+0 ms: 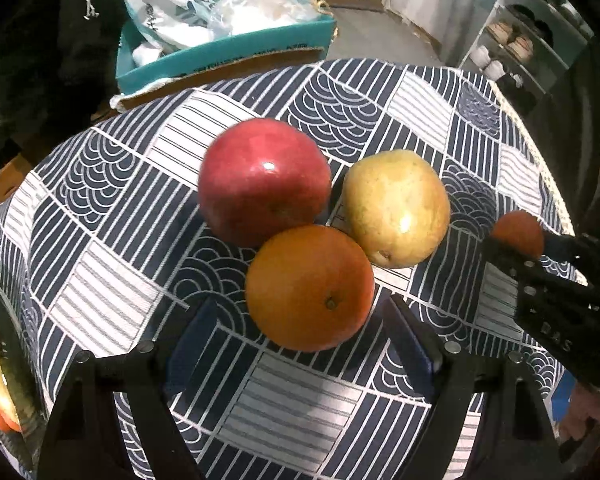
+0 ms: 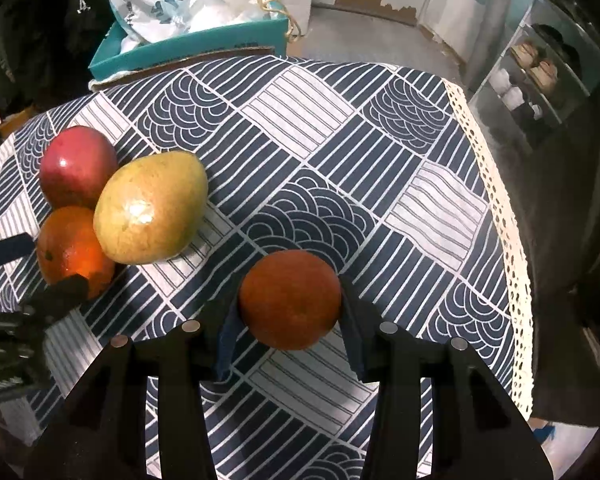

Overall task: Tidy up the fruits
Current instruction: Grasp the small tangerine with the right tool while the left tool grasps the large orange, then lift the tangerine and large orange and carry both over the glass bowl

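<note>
We are gripping a small dark orange (image 2: pixel 290 300) in the right gripper (image 2: pixel 288 320), its pads pressing both sides, apparently to bring it to the apple (image 1: pixel 264 180), pear (image 1: pixel 396 208) and large orange (image 1: pixel 310 288) clustered touching nearby. We are holding the left gripper (image 1: pixel 300 344) released around that large orange. The counter (image 2: pixel 340 152) is wearing a navy patterned cloth; a teal box (image 2: pixel 188 46) is sitting behind.

Light: bright overhead, dim surroundings
Glare: white spots on the red apple (image 1: pixel 264 180) and pear (image 2: pixel 148 208)
Shadows: soft, falling near the fruit on the tablecloth (image 2: pixel 340 152)
Distortion: strong fisheye bend, black corners
Sharpness: mildly soft throughout, far background blurrier
</note>
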Available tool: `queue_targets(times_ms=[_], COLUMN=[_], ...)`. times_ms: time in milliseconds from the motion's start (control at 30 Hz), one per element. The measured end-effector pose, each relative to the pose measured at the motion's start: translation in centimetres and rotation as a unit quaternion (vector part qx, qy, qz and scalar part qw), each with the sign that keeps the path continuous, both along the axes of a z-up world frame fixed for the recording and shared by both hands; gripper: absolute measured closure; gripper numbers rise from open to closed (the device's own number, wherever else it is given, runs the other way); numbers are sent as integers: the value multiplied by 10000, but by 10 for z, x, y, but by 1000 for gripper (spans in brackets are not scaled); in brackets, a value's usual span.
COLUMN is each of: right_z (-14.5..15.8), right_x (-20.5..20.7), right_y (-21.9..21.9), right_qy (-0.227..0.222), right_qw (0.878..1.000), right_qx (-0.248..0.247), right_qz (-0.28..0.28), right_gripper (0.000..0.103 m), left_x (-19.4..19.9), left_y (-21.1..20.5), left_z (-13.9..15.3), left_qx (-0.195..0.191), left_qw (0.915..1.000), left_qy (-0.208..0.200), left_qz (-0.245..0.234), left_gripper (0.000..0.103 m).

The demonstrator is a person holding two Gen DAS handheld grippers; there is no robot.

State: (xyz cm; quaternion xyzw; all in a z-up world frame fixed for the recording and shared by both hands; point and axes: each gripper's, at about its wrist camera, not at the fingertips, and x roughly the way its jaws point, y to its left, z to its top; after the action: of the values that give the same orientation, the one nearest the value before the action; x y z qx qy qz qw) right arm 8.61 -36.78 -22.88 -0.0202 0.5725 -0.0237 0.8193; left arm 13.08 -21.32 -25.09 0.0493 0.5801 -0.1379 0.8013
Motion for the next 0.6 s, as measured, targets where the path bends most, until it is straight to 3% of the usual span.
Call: queue_targets(times_ms=[200,367,600], right_z=[-1,-4,-2], right_x=[-1,1,2], right_y=[1,-1,1], right_qy=[-22,20,-4], right_qw=[10000,10000,10000], right_qx=[-42,-49,-17], right_qz=[-1,-40,-17], right_gripper=[59,59,59], left_x=[7,10,8], left_y=[-7,-9,-5], left_z=[-8,-13,-14], left_qx=[59,27,-37], left_qw=[10000,9999,9999], left_qy=[-24,9,-51], left_qz=[-2,-109,-123], left_gripper=[18,32,34])
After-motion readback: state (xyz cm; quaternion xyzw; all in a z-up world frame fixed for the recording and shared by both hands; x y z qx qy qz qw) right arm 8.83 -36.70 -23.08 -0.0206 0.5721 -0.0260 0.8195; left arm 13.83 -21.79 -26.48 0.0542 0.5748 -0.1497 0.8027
